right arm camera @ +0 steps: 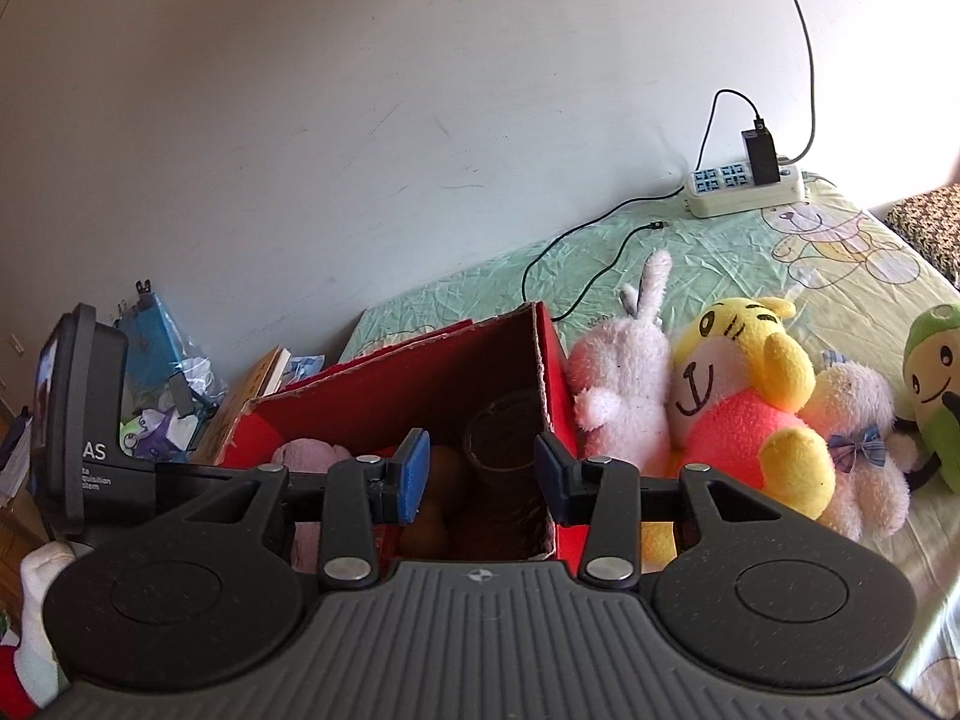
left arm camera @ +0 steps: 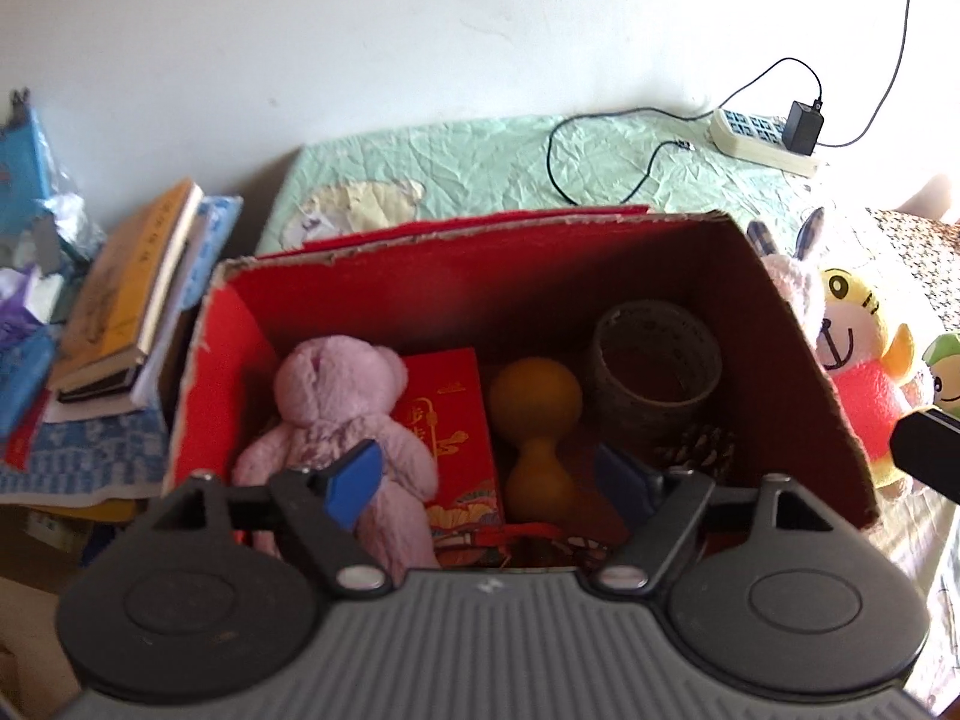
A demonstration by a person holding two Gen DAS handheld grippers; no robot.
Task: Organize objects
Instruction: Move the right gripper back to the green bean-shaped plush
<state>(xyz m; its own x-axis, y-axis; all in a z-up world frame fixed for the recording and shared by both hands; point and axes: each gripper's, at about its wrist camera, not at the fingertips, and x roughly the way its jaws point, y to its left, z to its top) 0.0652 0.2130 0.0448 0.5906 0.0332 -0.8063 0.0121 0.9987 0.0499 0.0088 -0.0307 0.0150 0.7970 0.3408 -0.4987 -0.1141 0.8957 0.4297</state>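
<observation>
A red cardboard box (left arm camera: 240, 312) stands open on the bed. Inside lie a pink teddy bear (left arm camera: 342, 408), a red packet (left arm camera: 450, 420), an orange gourd (left arm camera: 534, 420), a tape roll (left arm camera: 657, 366) and a pine cone (left arm camera: 702, 450). My left gripper (left arm camera: 486, 483) is open and empty just above the box's near side. My right gripper (right arm camera: 480, 474) is open and empty over the box's right wall (right arm camera: 549, 384). Right of the box lie a pink rabbit plush (right arm camera: 624, 384), a yellow tiger plush (right arm camera: 744, 396), a cream bear plush (right arm camera: 858, 450) and a green plush (right arm camera: 936, 396).
A power strip with a black charger (left arm camera: 762, 135) and cables lies at the back of the green sheet (left arm camera: 480, 162). Stacked books (left arm camera: 126, 300) and clutter sit left of the box. The left gripper's body (right arm camera: 78, 420) shows at the left of the right wrist view.
</observation>
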